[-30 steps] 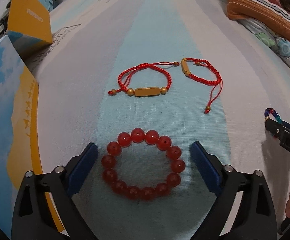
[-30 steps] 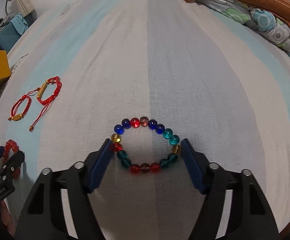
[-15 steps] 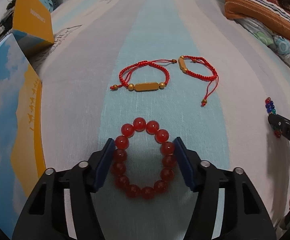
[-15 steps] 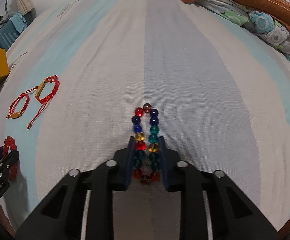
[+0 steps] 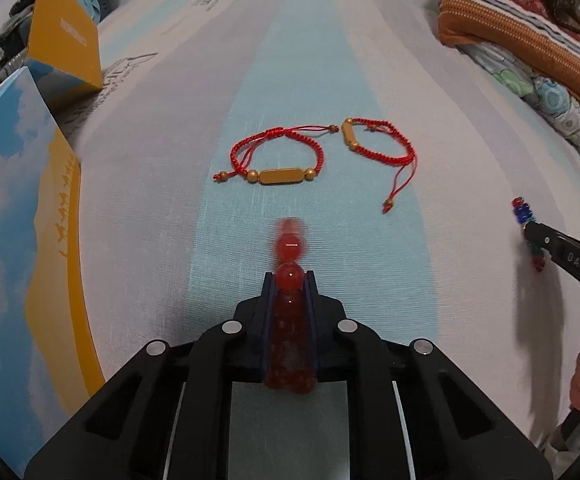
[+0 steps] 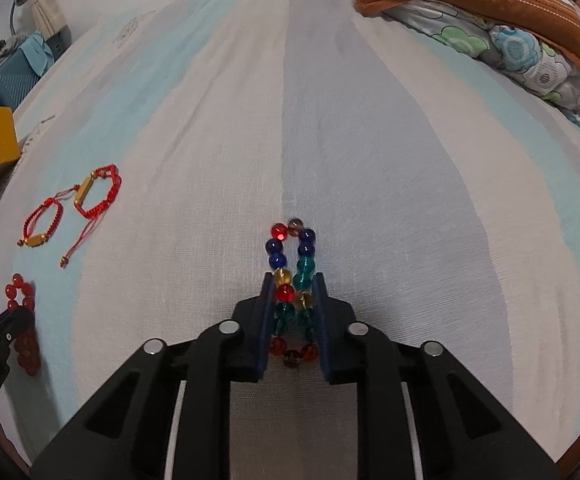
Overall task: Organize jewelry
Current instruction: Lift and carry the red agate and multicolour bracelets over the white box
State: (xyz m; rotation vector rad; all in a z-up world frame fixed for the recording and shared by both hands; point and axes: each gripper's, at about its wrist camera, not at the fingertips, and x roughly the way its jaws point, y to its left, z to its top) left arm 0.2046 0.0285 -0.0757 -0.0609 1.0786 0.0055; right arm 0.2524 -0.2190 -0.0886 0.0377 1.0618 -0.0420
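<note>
My left gripper point(image 5: 289, 280) is shut on a red bead bracelet point(image 5: 288, 245), squeezed flat between the jaws with its far beads sticking out and blurred. My right gripper point(image 6: 292, 280) is shut on a multicoloured bead bracelet point(image 6: 292, 248), pressed into a narrow loop on the striped bedsheet point(image 6: 370, 160). Two red cord bracelets with gold beads lie side by side beyond the left gripper: one point(image 5: 275, 160) on the left, one point(image 5: 382, 146) on the right. They also show at the left of the right wrist view point(image 6: 73, 204). The right gripper with its bracelet shows at the right edge of the left wrist view point(image 5: 530, 236).
A blue and yellow box point(image 5: 13, 220) lies along the left, with a yellow box point(image 5: 65, 40) behind it. Folded quilts and pillows point(image 5: 530, 40) are stacked at the far right. A teal bag point(image 6: 5, 80) sits off the bed at far left.
Both grippers have closed: the left jaws went from wide open around the red bead bracelet to squeezing it flat; the right jaws closed on the multicoloured bracelet and still hold it.
</note>
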